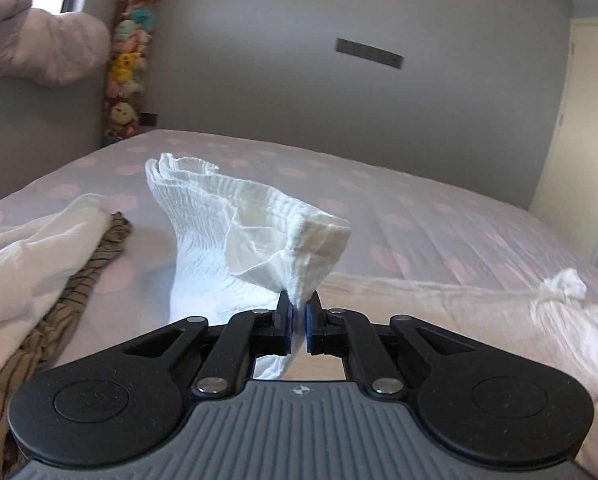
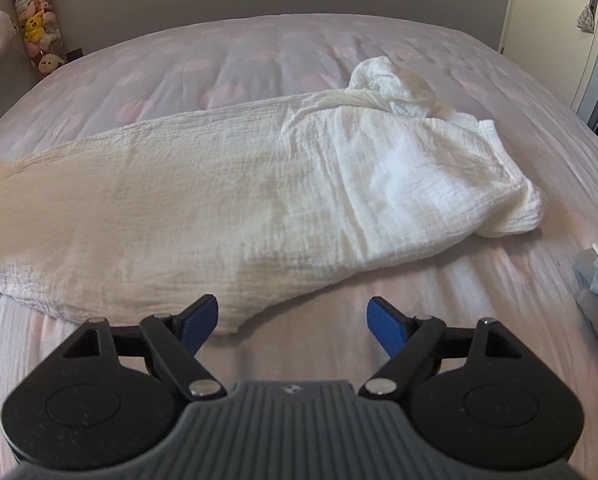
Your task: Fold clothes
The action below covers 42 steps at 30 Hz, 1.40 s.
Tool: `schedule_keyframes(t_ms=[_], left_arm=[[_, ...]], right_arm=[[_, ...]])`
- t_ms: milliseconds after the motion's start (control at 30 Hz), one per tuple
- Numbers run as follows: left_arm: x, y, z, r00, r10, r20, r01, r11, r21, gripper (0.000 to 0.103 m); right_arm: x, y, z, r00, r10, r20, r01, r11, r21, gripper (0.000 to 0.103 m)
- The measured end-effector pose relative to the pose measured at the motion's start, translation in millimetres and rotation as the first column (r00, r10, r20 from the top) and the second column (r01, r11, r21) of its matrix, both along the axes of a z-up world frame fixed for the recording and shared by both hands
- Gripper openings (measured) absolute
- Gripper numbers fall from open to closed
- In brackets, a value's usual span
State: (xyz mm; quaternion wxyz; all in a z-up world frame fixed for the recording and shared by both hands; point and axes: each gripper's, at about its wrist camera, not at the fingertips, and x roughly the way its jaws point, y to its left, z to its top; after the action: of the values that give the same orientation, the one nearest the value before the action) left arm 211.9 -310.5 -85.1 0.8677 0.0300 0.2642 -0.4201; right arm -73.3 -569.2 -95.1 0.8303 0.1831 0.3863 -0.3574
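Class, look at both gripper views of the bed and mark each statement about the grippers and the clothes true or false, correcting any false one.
1. The left gripper is shut on white cloth. True.
2. The right gripper holds the white garment. False: it is open and holds nothing.
3. The white garment lies stretched across the bed. True.
4. A striped brown garment lies at the left in the left wrist view. True.
5. The bed cover is plain blue. False: it is pale with pink spots.
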Motion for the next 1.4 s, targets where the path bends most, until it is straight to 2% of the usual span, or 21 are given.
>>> schedule_keyframes(t_ms=[100, 167, 267, 333, 367, 500, 567, 700, 733, 933, 1067, 1200, 1300, 1367, 1400], left_arm=[[-12, -20, -13, 0.993, -0.109, -0.040, 0.111, 0.992, 0.060, 0.004], [-23, -32, -27, 0.983, -0.170, -0.061, 0.177, 0.977, 0.118, 0.004], [-36, -49, -48, 0.968, -0.242, -0.074, 0.252, 0.942, 0.222, 0.004], [-47, -56, -60, 0.962, -0.264, -0.064, 0.271, 0.914, 0.301, 0.004], [-48, -58, -64, 0.960, -0.272, -0.061, 0.277, 0.907, 0.317, 0.004], [-45, -58, -66, 0.958, -0.272, -0.086, 0.285, 0.903, 0.322, 0.004], [-43, -58, -65, 0.959, -0.267, -0.099, 0.285, 0.904, 0.318, 0.004], [-46, -58, -62, 0.957, -0.282, -0.070, 0.288, 0.894, 0.343, 0.004], [-46, -57, -61, 0.957, -0.283, -0.068, 0.289, 0.893, 0.345, 0.004], [-45, -58, -61, 0.955, -0.288, -0.070, 0.294, 0.887, 0.355, 0.004], [-48, -59, -61, 0.953, -0.296, -0.057, 0.295, 0.878, 0.377, 0.004], [-50, -60, -61, 0.951, -0.304, -0.049, 0.298, 0.870, 0.392, 0.004], [-51, -61, -61, 0.950, -0.311, -0.040, 0.300, 0.865, 0.402, 0.004], [-51, -61, -61, 0.949, -0.315, -0.037, 0.302, 0.863, 0.405, 0.004], [-51, -60, -61, 0.948, -0.315, -0.038, 0.303, 0.864, 0.403, 0.004]], right_arm=[[17, 6, 4, 1.000, 0.021, 0.009, -0.021, 1.000, 0.007, 0.084], [29, 10, 4, 0.999, 0.031, 0.024, -0.032, 0.999, 0.025, 0.084], [47, 16, 1, 0.998, 0.040, 0.046, -0.043, 0.997, 0.064, 0.084], [58, 18, -3, 0.997, 0.071, 0.041, -0.074, 0.994, 0.083, 0.085], [64, 19, -5, 0.995, 0.087, 0.039, -0.090, 0.992, 0.092, 0.086], [76, 15, -21, 0.990, 0.137, -0.025, -0.132, 0.979, 0.157, 0.088], [78, 8, -29, 0.990, 0.124, -0.061, -0.110, 0.974, 0.196, 0.090], [80, -3, -43, 0.988, 0.105, -0.113, -0.073, 0.963, 0.261, 0.099], [82, -3, -46, 0.985, 0.113, -0.131, -0.075, 0.961, 0.265, 0.102], [99, 0, -47, 0.959, 0.153, -0.240, -0.089, 0.962, 0.258, 0.102], [110, -4, -27, 0.972, 0.128, -0.197, -0.069, 0.958, 0.278, 0.100], [132, -5, -3, 0.978, 0.137, -0.157, -0.095, 0.964, 0.249, 0.100], [151, -2, 14, 0.978, 0.178, -0.106, -0.151, 0.962, 0.226, 0.096], [165, 2, 22, 0.975, 0.208, -0.077, -0.186, 0.956, 0.226, 0.085], [172, 5, 26, 0.973, 0.221, -0.068, -0.200, 0.953, 0.227, 0.085]])
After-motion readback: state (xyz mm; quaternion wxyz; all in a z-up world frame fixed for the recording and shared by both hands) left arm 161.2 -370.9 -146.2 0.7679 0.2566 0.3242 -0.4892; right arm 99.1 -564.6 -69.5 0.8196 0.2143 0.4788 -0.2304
